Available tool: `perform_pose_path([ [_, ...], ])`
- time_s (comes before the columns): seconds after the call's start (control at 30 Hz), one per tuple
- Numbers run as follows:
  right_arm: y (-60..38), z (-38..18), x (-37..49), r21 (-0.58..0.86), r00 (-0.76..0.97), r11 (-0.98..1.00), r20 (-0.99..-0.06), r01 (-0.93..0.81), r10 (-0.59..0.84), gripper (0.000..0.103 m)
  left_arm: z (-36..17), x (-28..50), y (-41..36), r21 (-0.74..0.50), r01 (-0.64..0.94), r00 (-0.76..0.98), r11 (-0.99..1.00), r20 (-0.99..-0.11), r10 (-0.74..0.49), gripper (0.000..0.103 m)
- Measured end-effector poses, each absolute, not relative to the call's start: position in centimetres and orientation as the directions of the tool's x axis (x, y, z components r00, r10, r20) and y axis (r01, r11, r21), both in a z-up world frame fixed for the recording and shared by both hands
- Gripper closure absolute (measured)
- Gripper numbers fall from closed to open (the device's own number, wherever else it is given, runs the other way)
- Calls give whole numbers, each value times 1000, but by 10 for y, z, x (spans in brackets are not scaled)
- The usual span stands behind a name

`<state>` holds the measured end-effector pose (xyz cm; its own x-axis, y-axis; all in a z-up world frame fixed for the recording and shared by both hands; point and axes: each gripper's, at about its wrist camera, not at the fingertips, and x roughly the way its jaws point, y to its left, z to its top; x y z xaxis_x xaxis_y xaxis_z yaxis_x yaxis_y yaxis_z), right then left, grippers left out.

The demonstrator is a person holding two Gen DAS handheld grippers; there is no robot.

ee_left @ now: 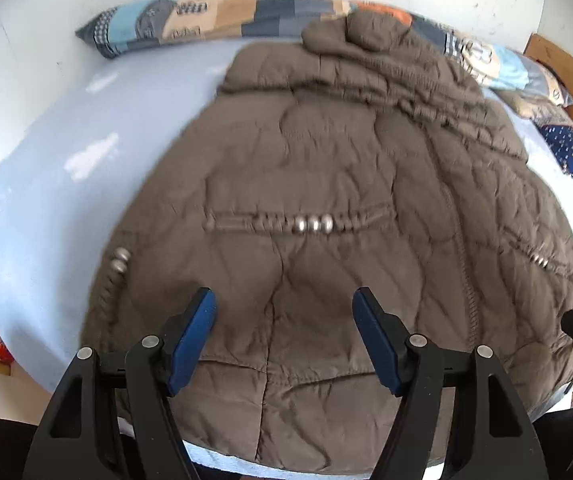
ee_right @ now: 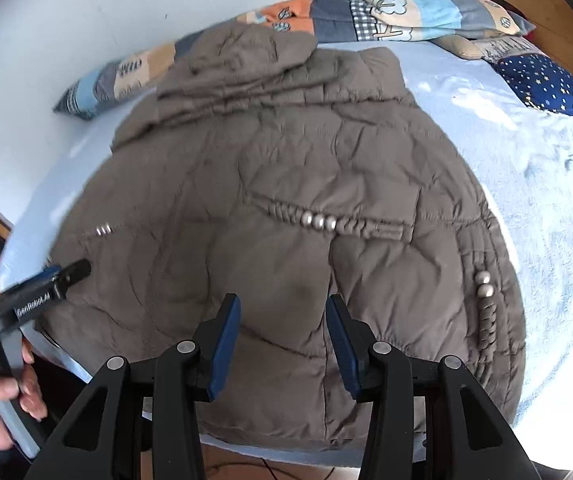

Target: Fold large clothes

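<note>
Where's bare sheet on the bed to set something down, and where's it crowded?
Free: the light blue sheet between the brown padded jacket and the wall, up to the patchwork pillow. Also a wider patch on the jacket's other side, below the navy starred pillow. Crowded: the jacket fills the middle to the near edge, and its hood lies against the patchwork pillow.

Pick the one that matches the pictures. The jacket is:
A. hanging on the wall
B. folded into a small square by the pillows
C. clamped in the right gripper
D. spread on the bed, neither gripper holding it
D: the jacket lies spread across the bed, and both the left gripper and the right gripper hover over it with open jaws and nothing between them.
</note>
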<state>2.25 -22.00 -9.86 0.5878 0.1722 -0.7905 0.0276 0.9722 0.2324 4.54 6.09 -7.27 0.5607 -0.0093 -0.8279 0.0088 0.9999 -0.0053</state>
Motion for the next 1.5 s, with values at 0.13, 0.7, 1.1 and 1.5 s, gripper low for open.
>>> perform_pose_path([
  [0.13,-221,-117,29,181,548,982,-827,46,126,55,-90,46,55,76,13,562,997,-825,55,22],
  [0.7,-229,-139,25,209,507,977,-847,44,159,51,-107,43,59,115,-9,619,993,-780,95,0],
  [1.1,-217,-144,21,159,542,986,-834,52,106,42,-109,40,60,121,24,652,992,-754,76,0],
  [1.5,-219,-145,19,183,555,983,-821,33,134,36,-112,36,56,138,17,682,990,-726,89,0],
])
